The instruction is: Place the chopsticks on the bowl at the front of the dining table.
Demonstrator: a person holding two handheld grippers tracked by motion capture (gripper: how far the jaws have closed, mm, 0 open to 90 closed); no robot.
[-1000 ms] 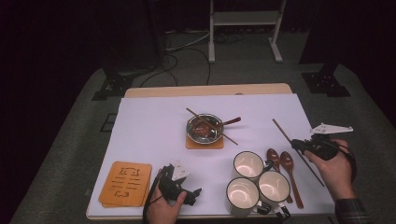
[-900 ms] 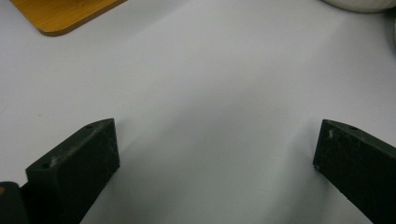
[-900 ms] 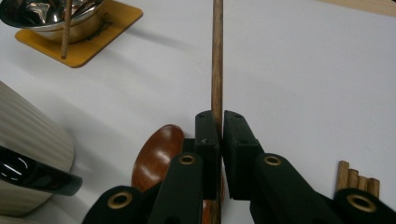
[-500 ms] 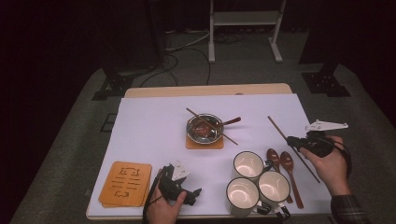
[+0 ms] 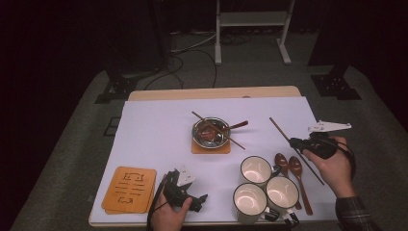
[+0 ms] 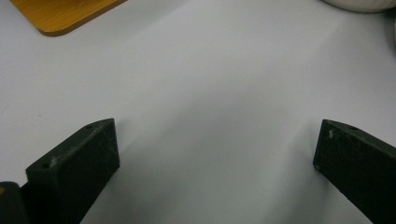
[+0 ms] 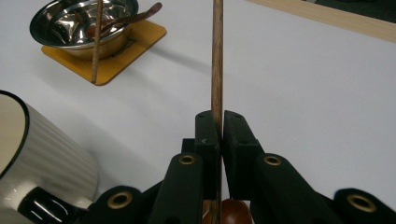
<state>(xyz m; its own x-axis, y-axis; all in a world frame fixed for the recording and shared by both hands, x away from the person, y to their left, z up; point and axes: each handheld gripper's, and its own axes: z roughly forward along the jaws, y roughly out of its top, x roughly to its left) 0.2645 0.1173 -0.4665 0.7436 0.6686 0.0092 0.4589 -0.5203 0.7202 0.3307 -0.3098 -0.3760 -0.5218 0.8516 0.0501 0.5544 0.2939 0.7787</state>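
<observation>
A long wooden chopstick (image 5: 279, 129) is clamped in my right gripper (image 5: 294, 142) over the right side of the white table. In the right gripper view the two black jaws (image 7: 218, 120) press together on this chopstick (image 7: 217, 56), which points away past them. A steel bowl (image 5: 210, 131) sits on an orange coaster (image 5: 210, 147) at mid-table, with a second chopstick (image 5: 231, 138) laid across it and a brown spoon (image 5: 239, 125) in it. My left gripper (image 5: 201, 201) rests near the front edge, open, with bare table between its jaws (image 6: 217, 154).
Three white mugs (image 5: 256, 169) stand at the front right, beside two wooden spoons (image 5: 294, 168). A stack of orange coasters (image 5: 130, 189) lies at the front left. The table edge (image 5: 211, 94) runs along the back.
My right gripper has shifted a little to the left with the chopstick still in it. The left gripper has stayed put.
</observation>
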